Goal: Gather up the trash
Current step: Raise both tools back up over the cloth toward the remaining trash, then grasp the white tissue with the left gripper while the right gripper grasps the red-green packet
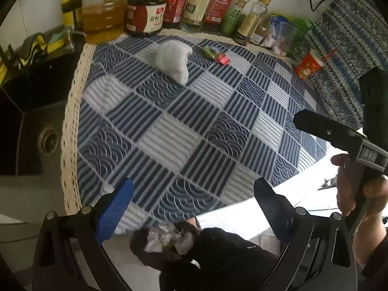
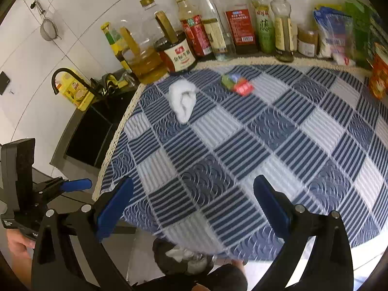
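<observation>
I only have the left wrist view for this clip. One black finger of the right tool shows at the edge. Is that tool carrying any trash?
Observer: No. The right tool stands wide open with nothing between its fingers, above the checked cloth.
Operator: I can't make out a tap at the sink. Is there one?
Observer: Yes, a black curved faucet arches over it, with a yellow package just behind.
Operator: Anything hanging nearby?
Observer: A small metal strainer hangs on the tiled wall, left of the bottles.
</observation>
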